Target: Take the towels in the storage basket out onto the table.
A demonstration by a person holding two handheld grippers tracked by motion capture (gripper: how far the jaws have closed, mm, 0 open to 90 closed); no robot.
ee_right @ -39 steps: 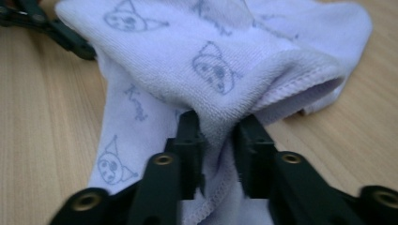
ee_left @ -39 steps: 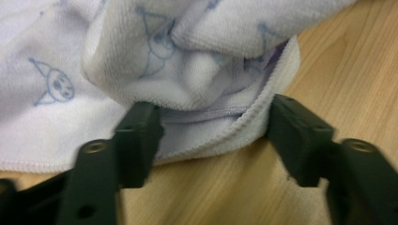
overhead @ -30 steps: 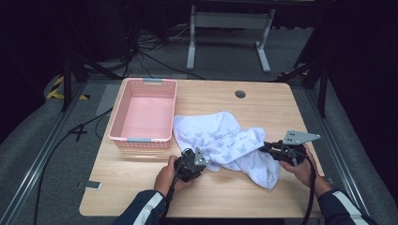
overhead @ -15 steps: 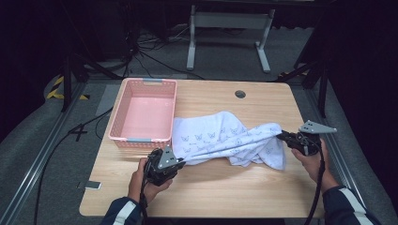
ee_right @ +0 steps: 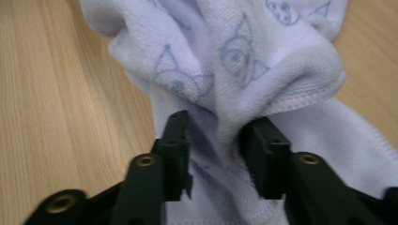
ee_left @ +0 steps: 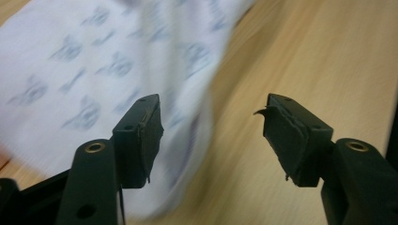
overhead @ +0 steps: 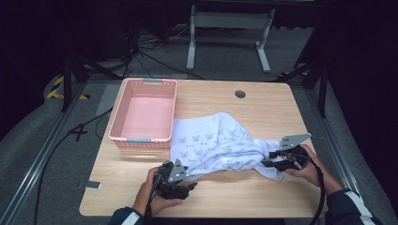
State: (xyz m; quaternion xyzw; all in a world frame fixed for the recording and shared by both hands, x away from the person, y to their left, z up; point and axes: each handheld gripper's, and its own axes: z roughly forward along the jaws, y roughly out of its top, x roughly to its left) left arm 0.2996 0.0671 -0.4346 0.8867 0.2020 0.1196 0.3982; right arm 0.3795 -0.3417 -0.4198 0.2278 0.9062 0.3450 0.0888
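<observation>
The towel (overhead: 220, 145), white with pale blue cat-face prints and no legible writing, lies at the table's (overhead: 263, 108) centre-right. The left gripper (overhead: 180, 180), lower centre, has just spread wide, with nothing between its jaws. The right gripper (overhead: 272, 161), just opened, straddles a towel fold loosely.

A light wooden table (overhead: 220, 199) carries a pink basket (overhead: 143, 115); beside it lies a crumpled white towel (overhead: 211, 145).

Your left gripper view blurred the towel (ee_left: 94, 70), so its print was unreadable. The towel's far edge ran off the right gripper view's top.
</observation>
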